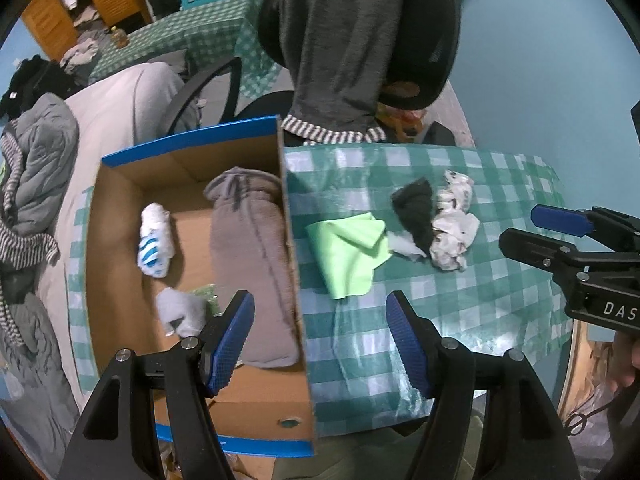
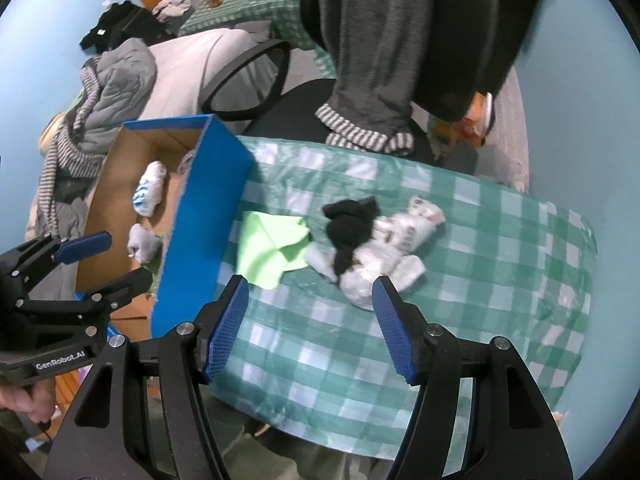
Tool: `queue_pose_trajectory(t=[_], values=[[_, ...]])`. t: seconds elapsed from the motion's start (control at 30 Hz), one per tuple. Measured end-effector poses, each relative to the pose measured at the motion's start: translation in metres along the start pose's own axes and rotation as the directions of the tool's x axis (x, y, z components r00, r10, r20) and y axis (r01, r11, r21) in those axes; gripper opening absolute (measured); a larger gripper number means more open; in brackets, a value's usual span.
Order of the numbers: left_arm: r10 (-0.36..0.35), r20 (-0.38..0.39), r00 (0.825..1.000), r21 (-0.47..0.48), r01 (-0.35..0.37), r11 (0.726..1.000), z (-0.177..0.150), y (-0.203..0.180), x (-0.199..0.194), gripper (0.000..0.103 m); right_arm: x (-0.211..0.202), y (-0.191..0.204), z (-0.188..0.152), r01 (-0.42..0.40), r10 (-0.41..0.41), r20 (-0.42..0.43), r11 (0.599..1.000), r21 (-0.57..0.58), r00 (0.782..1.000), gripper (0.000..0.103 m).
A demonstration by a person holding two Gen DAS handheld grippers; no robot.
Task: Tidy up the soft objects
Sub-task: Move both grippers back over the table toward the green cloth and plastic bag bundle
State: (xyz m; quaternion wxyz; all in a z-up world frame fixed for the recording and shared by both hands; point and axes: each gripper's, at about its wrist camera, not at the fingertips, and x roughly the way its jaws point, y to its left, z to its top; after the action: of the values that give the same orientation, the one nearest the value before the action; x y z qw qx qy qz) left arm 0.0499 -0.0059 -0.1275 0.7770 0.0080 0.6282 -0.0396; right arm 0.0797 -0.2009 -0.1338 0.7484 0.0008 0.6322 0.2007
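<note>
The left gripper [image 1: 320, 340] has its blue-padded fingers [image 1: 234, 340] spread wide with nothing between them, hanging over the right wall of the cardboard box [image 1: 290, 240] and the near part of the desk [image 1: 500, 292]. The right gripper [image 2: 308, 328] is likewise spread wide and empty, above the checked cloth just near the pile of soft things. Beyond it lie a green cloth [image 2: 272, 248] beside the box's blue wall, then a black sock [image 2: 348, 224] lying over white socks [image 2: 392, 248], all touching in a row. Inside the box, on the left, rest a rolled grey towel [image 1: 252, 256], a blue-and-white striped sock [image 1: 154, 240] and a pale grey sock [image 1: 180, 312]. At the far side stands a chair [image 2: 452, 40] draped with a grey garment [image 2: 372, 40].
</note>
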Motion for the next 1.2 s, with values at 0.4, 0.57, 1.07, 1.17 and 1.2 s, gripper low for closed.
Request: queue_pose_trajectory(t=[0.4, 0.57, 1.07, 1.17, 1.2], values=[[-0.034, -0.036, 0.999, 0.038, 0.035, 0.999, 0.016, -0.033, 0.024, 0.070, -0.009, -0.046, -0.012, 0.036, -0.036, -0.005, 0.997, 0.075, 0.999, 0.065], [-0.025, -0.057, 0.998, 0.043, 0.028, 0.999, 0.019, -0.038, 0.039, 0.070, -0.004, -0.059, -0.015, 0.045, -0.044, -0.017, 0.994, 0.101, 0.999, 0.065], [-0.033, -0.131, 0.991, -0.034, 0.029, 0.999, 0.021, -0.032, 0.086, 0.070, 0.034, -0.072, -0.012, 0.046, -0.036, -0.090, 0.993, 0.111, 0.995, 0.065], [-0.039, -0.140, 0.989, -0.042, 0.033, 0.999, 0.020, -0.030, 0.091, 0.070, 0.038, -0.073, -0.010, 0.046, -0.036, -0.095, 0.993, 0.110, 0.995, 0.065], [-0.040, -0.142, 0.989, -0.045, 0.034, 0.998, 0.019, -0.029, 0.093, 0.070, 0.040, -0.074, -0.009, 0.046, -0.035, -0.097, 0.993, 0.109, 0.995, 0.065]])
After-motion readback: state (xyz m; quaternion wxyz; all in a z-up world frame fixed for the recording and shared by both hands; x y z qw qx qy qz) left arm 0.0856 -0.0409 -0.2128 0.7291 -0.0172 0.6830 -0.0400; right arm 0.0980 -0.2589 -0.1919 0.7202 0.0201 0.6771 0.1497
